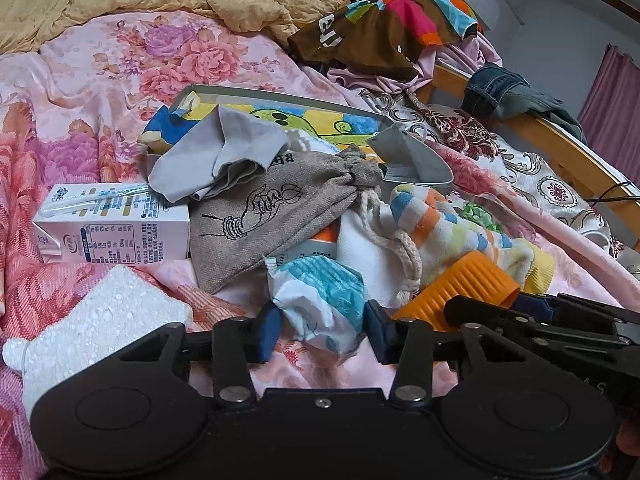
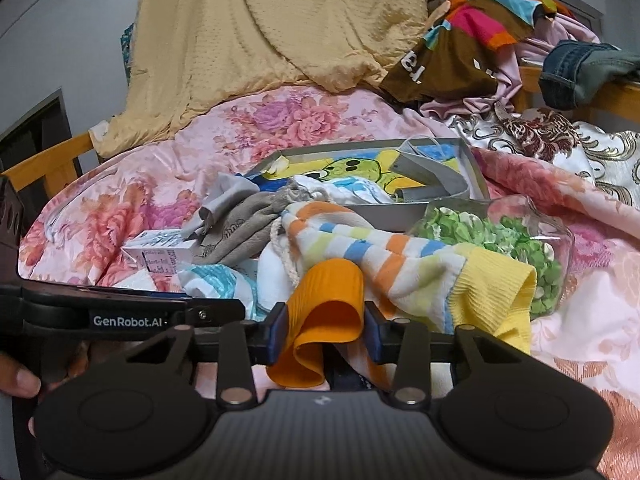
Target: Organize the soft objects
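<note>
On the flowered bedspread lies a heap of soft things. My left gripper (image 1: 320,330) is closed on a crumpled white and teal packet (image 1: 320,300). My right gripper (image 2: 325,330) is shut on the orange cuff (image 2: 324,312) of a striped sock (image 2: 400,260), which also shows in the left wrist view (image 1: 452,236). A grey drawstring pouch (image 1: 272,212) and a grey cloth (image 1: 224,156) lie behind. A grey tray (image 1: 280,96) with a cartoon picture holds a grey strap (image 1: 404,152).
A white milk carton (image 1: 116,224) lies at the left, a white foam piece (image 1: 100,320) in front of it. A clear bag of green pieces (image 2: 500,240) lies at the right. Clothes (image 1: 384,28) and a yellow blanket (image 2: 280,32) are piled at the back.
</note>
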The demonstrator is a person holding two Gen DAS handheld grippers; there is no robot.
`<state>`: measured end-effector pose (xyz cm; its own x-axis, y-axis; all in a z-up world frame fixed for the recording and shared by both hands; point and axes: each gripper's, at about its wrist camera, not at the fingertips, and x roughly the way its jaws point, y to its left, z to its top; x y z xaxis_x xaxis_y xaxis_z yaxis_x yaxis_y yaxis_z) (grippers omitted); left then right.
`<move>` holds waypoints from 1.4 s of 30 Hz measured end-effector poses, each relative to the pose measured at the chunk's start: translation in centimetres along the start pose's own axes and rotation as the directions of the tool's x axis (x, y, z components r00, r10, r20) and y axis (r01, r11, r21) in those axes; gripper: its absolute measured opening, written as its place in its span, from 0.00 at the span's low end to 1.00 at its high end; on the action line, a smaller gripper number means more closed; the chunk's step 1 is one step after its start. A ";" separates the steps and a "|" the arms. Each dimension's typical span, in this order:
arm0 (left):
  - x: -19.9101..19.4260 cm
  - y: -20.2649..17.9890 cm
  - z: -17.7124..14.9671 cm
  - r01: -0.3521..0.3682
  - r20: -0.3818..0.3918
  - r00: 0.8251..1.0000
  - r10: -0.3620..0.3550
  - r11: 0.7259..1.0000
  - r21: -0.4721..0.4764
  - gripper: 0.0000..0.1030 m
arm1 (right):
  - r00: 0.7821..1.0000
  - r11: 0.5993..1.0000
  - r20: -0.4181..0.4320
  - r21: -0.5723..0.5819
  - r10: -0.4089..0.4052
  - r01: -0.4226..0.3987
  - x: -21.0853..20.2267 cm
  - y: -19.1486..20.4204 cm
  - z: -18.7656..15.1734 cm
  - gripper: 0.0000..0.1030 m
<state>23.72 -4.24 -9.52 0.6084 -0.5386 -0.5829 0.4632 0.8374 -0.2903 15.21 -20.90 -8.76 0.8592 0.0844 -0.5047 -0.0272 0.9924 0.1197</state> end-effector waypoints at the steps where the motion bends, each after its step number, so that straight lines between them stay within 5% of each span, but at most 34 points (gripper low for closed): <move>1: -0.1 -0.1 0.0 -0.004 0.002 1.000 0.004 1.000 0.003 0.43 | 1.000 1.000 0.002 -0.002 0.004 -0.004 0.0 0.0 0.0 0.39; 13: -1.1 -1.3 -0.2 -0.040 0.030 0.999 0.040 0.999 0.028 0.37 | 0.999 0.999 0.030 -0.035 0.039 -0.038 -0.8 0.6 0.2 0.32; 32: -6.0 -1.7 -0.2 -0.084 0.139 0.985 0.099 0.991 -0.106 0.34 | 0.986 0.996 0.137 -0.029 0.091 -0.088 -3.4 0.8 1.0 0.31; 42: -8.6 -2.7 -0.1 -0.118 0.168 0.977 0.134 0.988 -0.097 0.34 | 0.969 0.994 0.221 -0.034 0.108 -0.103 -5.7 1.0 1.6 0.31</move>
<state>17.18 -1.83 -3.80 0.7645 -0.4298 -0.4804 0.3229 0.9004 -0.2917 11.12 -20.56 -4.42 0.9428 0.1689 -0.2874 -0.1324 0.9810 0.1419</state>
